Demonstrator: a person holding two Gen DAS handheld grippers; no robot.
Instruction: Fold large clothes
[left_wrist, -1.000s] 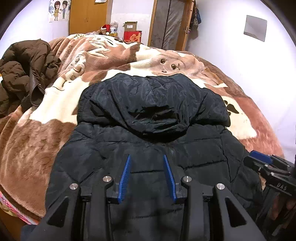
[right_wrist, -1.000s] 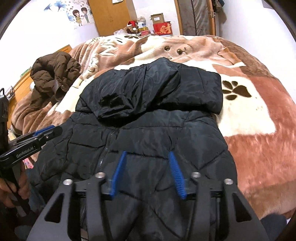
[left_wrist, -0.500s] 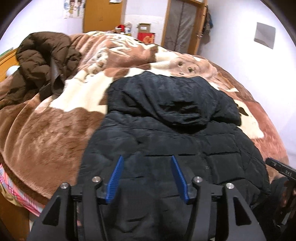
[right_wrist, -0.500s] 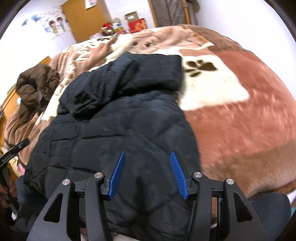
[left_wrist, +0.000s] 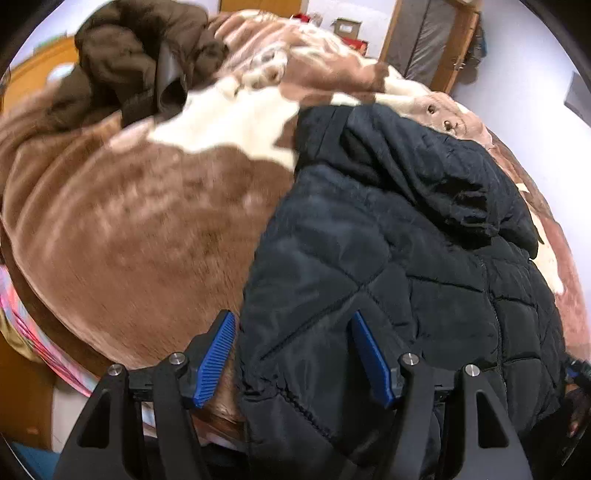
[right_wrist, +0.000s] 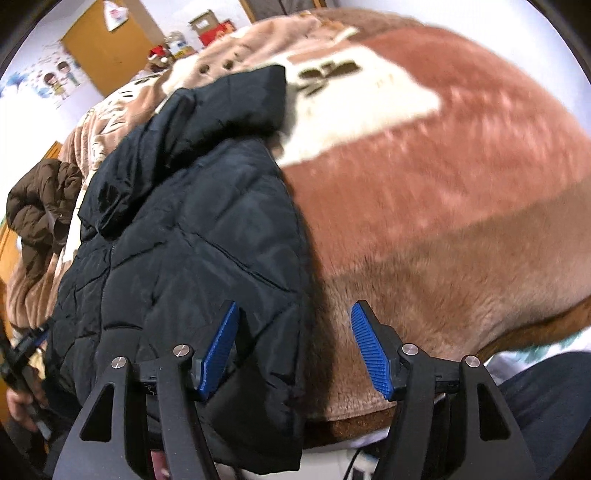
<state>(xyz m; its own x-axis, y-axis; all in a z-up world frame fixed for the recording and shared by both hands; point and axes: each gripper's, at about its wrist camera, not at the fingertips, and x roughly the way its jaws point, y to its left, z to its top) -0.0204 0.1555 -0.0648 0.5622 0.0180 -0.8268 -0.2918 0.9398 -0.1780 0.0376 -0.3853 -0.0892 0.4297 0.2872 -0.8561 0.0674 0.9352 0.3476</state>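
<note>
A big bed with a fuzzy brown and white blanket (left_wrist: 147, 229) holds the black puffy coat (left_wrist: 388, 258), its bottom hanging off the near edge. The left hand-held gripper (left_wrist: 295, 354) and right hand-held gripper (right_wrist: 295, 347) are opening over its two bottom corners, pinching nothing. The slippery coat could slide off, or a pinch might catch blanket too.

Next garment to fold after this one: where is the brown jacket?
The brown jacket lies heaped at the upper left of the left wrist view, on the plush blanket, apart from the black puffer jacket.
</note>
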